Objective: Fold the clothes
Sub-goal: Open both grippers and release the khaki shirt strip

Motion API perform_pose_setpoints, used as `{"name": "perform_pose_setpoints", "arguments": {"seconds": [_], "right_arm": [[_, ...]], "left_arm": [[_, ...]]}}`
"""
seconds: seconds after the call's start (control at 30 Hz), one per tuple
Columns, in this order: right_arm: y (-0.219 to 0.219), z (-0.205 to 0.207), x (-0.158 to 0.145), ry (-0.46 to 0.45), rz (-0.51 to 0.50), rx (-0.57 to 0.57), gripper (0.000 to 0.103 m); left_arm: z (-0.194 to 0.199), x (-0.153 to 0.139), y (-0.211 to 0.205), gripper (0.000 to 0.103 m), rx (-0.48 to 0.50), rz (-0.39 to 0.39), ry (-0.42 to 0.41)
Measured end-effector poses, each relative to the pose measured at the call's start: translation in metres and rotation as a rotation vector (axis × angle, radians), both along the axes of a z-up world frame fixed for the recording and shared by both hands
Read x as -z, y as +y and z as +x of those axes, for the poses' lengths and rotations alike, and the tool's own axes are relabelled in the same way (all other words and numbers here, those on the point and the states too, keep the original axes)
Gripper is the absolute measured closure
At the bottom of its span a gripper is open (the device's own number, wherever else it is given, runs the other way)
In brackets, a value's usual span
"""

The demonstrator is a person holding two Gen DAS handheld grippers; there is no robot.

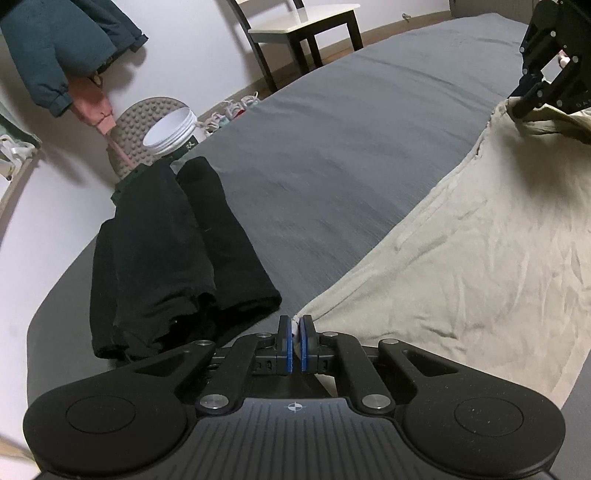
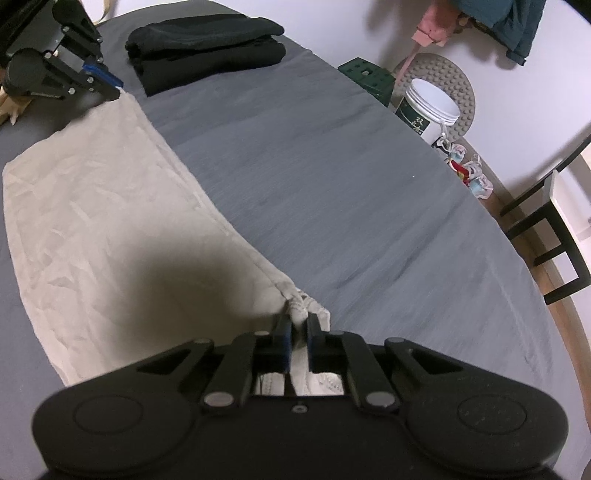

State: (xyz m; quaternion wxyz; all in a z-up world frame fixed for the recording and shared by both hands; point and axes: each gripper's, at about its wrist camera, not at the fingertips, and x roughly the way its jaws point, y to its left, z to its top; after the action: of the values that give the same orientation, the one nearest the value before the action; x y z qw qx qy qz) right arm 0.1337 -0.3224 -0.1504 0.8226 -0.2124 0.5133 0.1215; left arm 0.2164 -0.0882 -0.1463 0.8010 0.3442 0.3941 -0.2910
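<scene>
Grey bedding covered the bed [image 1: 332, 147] that served as the work surface, with a white wall, a dark chair [image 1: 306, 33] and a white tub [image 1: 170, 133] on the floor beyond its far edge. On the bed lay 2 garments. 1 was a black garment [image 1: 177, 251], already folded into a compact bundle near the bed's edge. The other was a beige garment [image 2: 103, 199], wrinkled and spread mostly flat across the sheet.

Both tools gripped that beige cloth along the same long edge. The left tool [image 1: 294, 332] had its blue pads pressed together on a thin corner of the fabric. The right tool [image 2: 297, 325] pinched a thicker, bunched corner where a drawstring or gathered hem seemed to sit, so it looked like a waistband end, though that was hard to confirm. The edge between the 2 grips ran fairly straight, and the rest of the cloth rested on the bed.

By my judgement a fold of the beige garment was in hand, with the edge held at both ends. The scene fitted either an edge just picked up for carrying over, or 1 being laid and smoothed. Either way, the next move called for both grips staying level so the edge stayed straight.
</scene>
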Motion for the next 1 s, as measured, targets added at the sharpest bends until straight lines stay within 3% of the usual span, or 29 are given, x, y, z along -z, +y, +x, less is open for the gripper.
{"name": "perform_pose_setpoints", "arguments": {"seconds": [0.33,0.47,0.53,0.57,0.6,0.63,0.7,0.77,0.87,1.0], "right_arm": [[-0.002,0.007,0.009,0.003,-0.014,0.063,0.095],[-0.004,0.012,0.015,0.014,-0.009,0.094,0.095],[-0.005,0.014,0.017,0.018,-0.014,0.105,0.091],[-0.005,0.014,0.017,0.018,-0.017,0.112,0.087],[-0.006,0.015,0.017,0.016,-0.020,0.122,0.077],[-0.008,0.016,0.016,0.011,-0.027,0.138,0.068],[-0.014,0.017,0.010,-0.007,-0.039,0.181,0.029],[-0.025,0.015,-0.002,-0.016,0.004,0.213,0.027],[-0.038,0.005,-0.025,-0.027,0.052,0.227,0.027],[-0.032,-0.040,-0.056,-0.025,-0.021,0.075,0.026]], "left_arm": [[0.009,0.017,-0.009,0.099,-0.055,0.021,0.005],[0.003,0.019,-0.013,0.099,-0.071,0.049,-0.033],[0.000,0.020,-0.016,0.088,-0.078,0.063,-0.054],[-0.001,0.019,-0.015,0.083,-0.088,0.068,-0.060],[-0.001,0.016,-0.013,0.069,-0.109,0.072,-0.063],[0.000,0.013,-0.011,0.047,-0.134,0.075,-0.069],[-0.003,0.000,-0.003,0.029,-0.174,0.078,-0.127],[-0.012,-0.017,0.004,0.028,-0.188,0.061,-0.191],[-0.031,-0.041,0.011,0.028,-0.180,-0.015,-0.221],[-0.081,-0.056,-0.002,0.027,-0.103,-0.149,-0.214]]}}
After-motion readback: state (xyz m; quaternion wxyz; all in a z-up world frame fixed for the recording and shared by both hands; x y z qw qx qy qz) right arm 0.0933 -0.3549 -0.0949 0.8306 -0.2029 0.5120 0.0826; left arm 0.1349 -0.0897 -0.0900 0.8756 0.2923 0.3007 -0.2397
